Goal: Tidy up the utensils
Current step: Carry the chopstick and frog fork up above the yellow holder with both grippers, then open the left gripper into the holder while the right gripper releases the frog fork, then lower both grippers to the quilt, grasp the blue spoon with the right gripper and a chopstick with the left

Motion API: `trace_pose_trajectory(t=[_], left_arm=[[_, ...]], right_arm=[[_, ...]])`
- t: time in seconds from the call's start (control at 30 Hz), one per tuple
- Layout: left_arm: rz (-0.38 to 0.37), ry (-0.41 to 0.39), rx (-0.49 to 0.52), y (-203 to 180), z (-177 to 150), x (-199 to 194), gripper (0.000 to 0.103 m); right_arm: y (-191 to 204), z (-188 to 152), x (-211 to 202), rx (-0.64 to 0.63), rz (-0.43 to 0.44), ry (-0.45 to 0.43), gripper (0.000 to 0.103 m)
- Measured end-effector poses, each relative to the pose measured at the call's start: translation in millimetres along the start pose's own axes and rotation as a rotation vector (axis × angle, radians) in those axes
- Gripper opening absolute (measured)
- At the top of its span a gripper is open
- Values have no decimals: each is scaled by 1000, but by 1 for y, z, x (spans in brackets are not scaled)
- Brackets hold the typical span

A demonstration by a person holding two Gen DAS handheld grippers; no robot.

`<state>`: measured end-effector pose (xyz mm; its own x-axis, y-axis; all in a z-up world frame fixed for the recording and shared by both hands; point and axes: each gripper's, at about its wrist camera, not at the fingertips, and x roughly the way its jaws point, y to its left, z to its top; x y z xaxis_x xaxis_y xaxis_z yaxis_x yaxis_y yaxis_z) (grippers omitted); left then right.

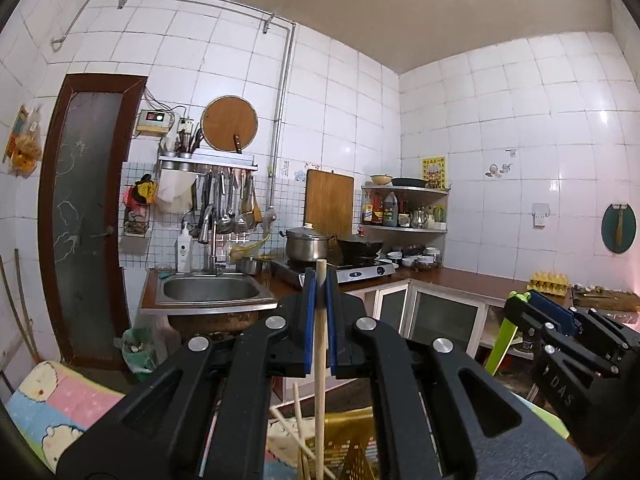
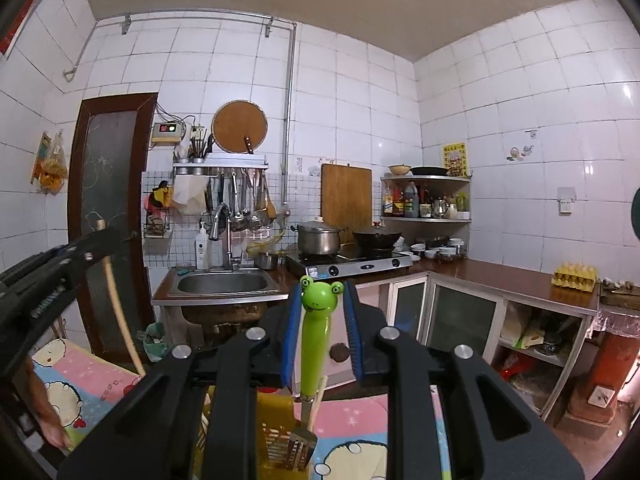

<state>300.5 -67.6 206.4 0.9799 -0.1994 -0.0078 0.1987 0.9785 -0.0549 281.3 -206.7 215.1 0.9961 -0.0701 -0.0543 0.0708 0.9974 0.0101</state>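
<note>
Holding mid-task: our left gripper [image 1: 319,280] clamps a wooden stick [image 1: 319,360], right gripper [image 2: 322,300] clamps a frog-handled fork [image 2: 314,344]; both above the yellow basket [image 2: 276,432], neither sorted yet.

Left gripper [image 1: 319,280]: matte black plastic body, 2 blue ribbed pads on the jaws, 4 round silver screw heads across the linkage arms, slotted cutouts in the 2 outer arms. Right gripper [image 2: 322,294]: same build, black frame, blue ribbed pads, 4 silver screw heads. White "DAS" lettering showed on the right gripper's side in the left wrist view. Bare skin of the person's left hand [image 2: 47,416] showed at the lower left edge.
</note>
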Motion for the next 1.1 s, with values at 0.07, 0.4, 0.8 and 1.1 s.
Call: trace_pose_trajectory(t=[0.07, 0.4, 0.8, 1.1], left_arm=[[-1, 8, 7, -2, -6, 12, 4], [0, 192, -18, 10, -82, 61, 4], [60, 236, 26, 34, -72, 20, 79], [117, 309, 77, 48, -63, -31, 98]], right_arm=[[1, -4, 11, 9, 11, 11, 22], [1, -63, 57, 19, 51, 187, 22], [-21, -78, 46, 75, 6, 306, 53], [-35, -86, 0, 99, -74, 396, 64]])
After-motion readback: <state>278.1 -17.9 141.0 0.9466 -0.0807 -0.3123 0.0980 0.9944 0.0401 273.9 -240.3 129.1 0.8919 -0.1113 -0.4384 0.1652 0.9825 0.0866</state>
